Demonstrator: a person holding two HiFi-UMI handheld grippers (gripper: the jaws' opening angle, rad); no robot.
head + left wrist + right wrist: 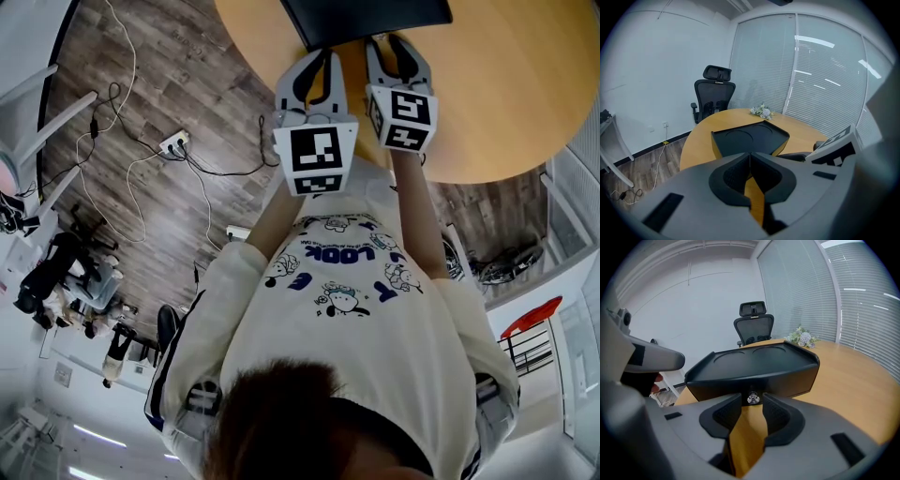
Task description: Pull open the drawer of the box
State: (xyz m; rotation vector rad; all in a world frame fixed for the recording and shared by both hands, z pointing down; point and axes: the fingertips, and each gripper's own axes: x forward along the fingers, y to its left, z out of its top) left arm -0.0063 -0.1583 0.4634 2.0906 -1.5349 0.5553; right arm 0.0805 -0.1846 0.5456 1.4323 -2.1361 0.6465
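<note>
A black box [754,366] with a shallow tray-like top stands on the round wooden table [853,380]. A small clear knob [753,398] sticks out of its front face. My right gripper [752,403] is level with that knob. Its jaws stand apart, and the knob sits in the gap at the fingertips [736,404] with no pad pressing on it. My left gripper [750,157] hovers a little short of the box [750,138], with its jaws closed together on nothing. In the head view both grippers, left [322,54] and right [390,41], point at the box [366,19].
A small bunch of white flowers [802,337] lies on the table behind the box. A black office chair [753,326] stands at the far side. Cables and a power strip [173,143] lie on the wooden floor to my left. Window blinds [825,79] fill the right wall.
</note>
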